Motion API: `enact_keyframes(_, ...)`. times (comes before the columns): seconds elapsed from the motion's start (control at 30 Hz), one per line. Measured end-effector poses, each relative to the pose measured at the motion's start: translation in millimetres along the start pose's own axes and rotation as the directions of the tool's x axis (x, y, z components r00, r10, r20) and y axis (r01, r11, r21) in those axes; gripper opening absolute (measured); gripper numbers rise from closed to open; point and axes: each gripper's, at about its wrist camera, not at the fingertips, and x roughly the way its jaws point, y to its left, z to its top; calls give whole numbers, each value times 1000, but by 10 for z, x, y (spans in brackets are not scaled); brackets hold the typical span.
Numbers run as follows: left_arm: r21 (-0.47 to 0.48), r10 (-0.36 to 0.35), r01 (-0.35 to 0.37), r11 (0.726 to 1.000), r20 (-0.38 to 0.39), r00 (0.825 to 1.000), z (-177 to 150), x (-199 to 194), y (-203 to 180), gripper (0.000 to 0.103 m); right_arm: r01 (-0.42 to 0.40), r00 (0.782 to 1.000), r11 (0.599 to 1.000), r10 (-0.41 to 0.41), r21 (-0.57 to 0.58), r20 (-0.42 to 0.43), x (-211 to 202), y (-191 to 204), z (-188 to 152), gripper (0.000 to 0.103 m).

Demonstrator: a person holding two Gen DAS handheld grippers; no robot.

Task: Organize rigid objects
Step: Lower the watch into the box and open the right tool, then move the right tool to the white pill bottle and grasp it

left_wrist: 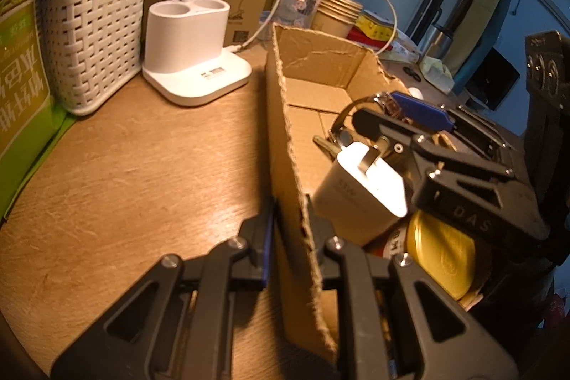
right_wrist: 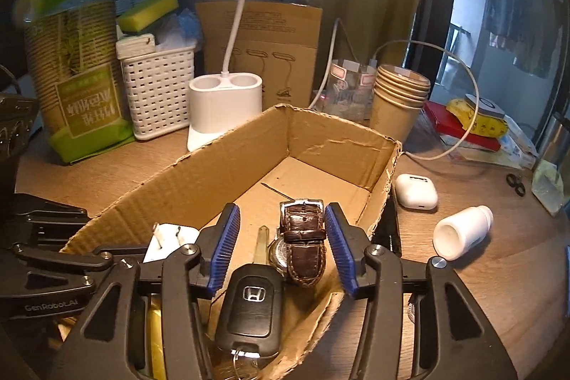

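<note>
The left gripper (left_wrist: 290, 234) is pointed downward and forward, and its jaws are clamped shut on the torn wall of the cardboard box (left_wrist: 285, 138), one blue-padded finger (left_wrist: 265, 237) outside the wall and the other inside it. The right gripper (right_wrist: 281, 248) is tilted downward over the inside of the same box, with its jaws set apart; nothing is pressed by its blue ribbed pads (right_wrist: 226, 244), and a clear gap is seen on both sides. In the left wrist view, the right gripper is seen reaching in from the right side.
</note>
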Motion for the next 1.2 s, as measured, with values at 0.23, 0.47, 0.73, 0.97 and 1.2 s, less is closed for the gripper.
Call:
enact_keyframes(0.23, 1, 10, -10, 1000, 2, 1000, -1, 4, -2, 15, -13, 1000, 1000, 13, -8, 19, -61, 32, -6, 66)
enact_keyframes(0.47, -5, 15, -15, 1000, 5, 1000, -5, 2, 3, 15, -30, 998, 999, 31, -18, 49, -132, 26, 28, 67)
enact_keyframes(0.73, -34, 48, -48, 998, 19, 999, -10, -9, 18, 16, -40, 993, 999, 43, -34, 106, -326, 24, 35, 68)
enact_keyframes(0.97, -39, 60, -59, 997, 23, 998, -19, -18, 11, 17, -55, 988, 998, 59, -30, 143, -407, -28, 27, 68)
enact_keyframes(1.2, -40, 59, -59, 998, 23, 998, -18, -17, 10, 17, -11, 986, 1000, 9, 14, 165, -459, -249, 43, 69)
